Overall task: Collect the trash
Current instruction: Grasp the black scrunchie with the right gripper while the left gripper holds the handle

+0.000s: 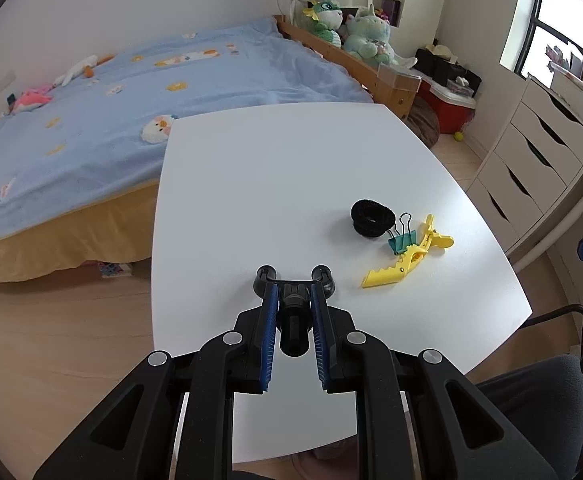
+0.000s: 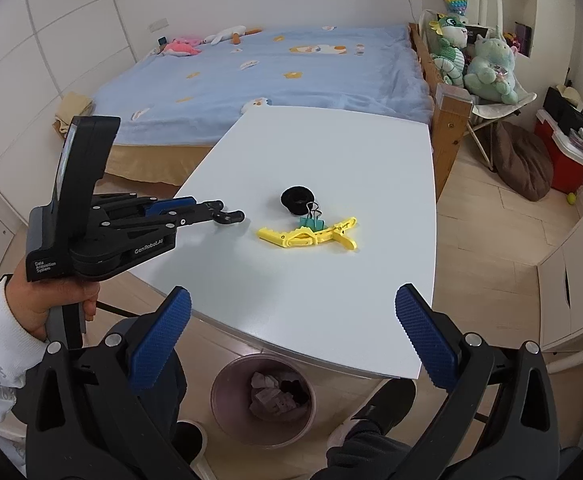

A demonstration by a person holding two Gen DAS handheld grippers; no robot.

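Observation:
My left gripper [image 1: 293, 294] is shut on a small black plastic piece [image 1: 294, 326] with a round body and two curled prongs, held a little above the white table [image 1: 271, 160]. The right wrist view shows the same gripper [image 2: 211, 209] from the side, with the prongs [image 2: 231, 216] sticking out past its tips. A black hair tie [image 2: 296, 199], a green binder clip [image 2: 312, 222] and a yellow hair clip [image 2: 307, 236] lie together on the table to its right. My right gripper [image 2: 293, 336] stands open and empty over the table's near edge. Below that edge is a pinkish bin [image 2: 227, 412] with crumpled paper inside.
A bed with a blue blanket [image 1: 131, 100] runs along the table's far side. White drawers [image 1: 531, 160] stand to the right, and a dark chair [image 1: 551, 380] is at the near right. A person's legs and shoes [image 2: 371, 420] are beside the bin.

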